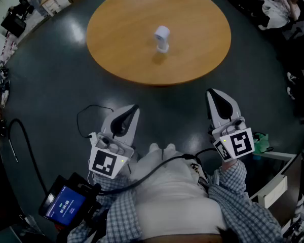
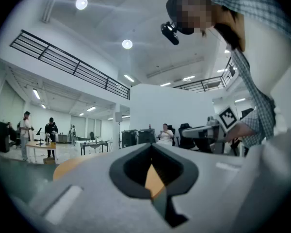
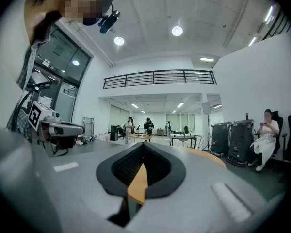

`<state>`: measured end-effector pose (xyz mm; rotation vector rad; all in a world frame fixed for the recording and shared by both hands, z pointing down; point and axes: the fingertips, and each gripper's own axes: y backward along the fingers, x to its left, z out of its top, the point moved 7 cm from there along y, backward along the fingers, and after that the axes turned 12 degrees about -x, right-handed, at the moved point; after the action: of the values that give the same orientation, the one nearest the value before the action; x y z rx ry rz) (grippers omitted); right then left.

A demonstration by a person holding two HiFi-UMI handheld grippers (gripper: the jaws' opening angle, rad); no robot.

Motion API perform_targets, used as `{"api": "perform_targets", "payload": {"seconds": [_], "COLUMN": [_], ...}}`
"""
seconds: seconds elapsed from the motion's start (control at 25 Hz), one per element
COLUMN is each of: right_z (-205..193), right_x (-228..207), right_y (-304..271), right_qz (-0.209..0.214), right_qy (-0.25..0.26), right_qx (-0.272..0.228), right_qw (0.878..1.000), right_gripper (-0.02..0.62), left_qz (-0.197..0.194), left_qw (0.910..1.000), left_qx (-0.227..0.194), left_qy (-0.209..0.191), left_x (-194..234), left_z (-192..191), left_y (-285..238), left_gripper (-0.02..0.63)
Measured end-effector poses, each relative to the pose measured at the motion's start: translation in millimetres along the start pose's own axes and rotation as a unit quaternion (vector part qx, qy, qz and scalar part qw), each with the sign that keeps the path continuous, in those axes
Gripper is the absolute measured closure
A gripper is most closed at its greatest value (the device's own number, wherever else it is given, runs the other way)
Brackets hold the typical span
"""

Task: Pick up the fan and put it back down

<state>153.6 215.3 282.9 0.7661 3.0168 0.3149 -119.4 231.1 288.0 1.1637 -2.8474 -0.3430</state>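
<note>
The left hand-held gripper (image 1: 133, 110) is clenched, its two dark-padded jaws pressed together with nothing between them. It is held level on the person's side of the round wooden desk (image 1: 121, 44), short of the desk's near edge, over the dark floor (image 1: 55, 85). The right hand-held gripper (image 1: 214, 96) is likewise clenched and empty. It is also level and short of the near edge, and both point toward the desk. Each carries a cube with square markers at its rear, farthest from the desk.

The fan (image 1: 162, 37), small and white, stands near the middle of the desk, well apart from both hand-held grippers. It stands upright on its base, long axis vertical, with a rounded head on top. Which way the head faces is too small to tell.
</note>
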Motion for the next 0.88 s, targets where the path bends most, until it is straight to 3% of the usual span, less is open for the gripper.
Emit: {"api": "perform_targets", "payload": {"seconds": [0.88], "right_z": [3.1], "right_x": [6.3], "right_y": [-7.0], "right_qz": [0.015], "right_qy": [-0.003], "right_qx": [-0.010], "right_qw": [1.000], "right_gripper": [0.592], "left_qz": [0.005], "left_qw": [0.9999], "left_qx": [-0.016], "left_qy": [-0.001], "left_x": [3.3], "left_z": [-2.7], "left_y": [5.0], "left_gripper": [0.606]}}
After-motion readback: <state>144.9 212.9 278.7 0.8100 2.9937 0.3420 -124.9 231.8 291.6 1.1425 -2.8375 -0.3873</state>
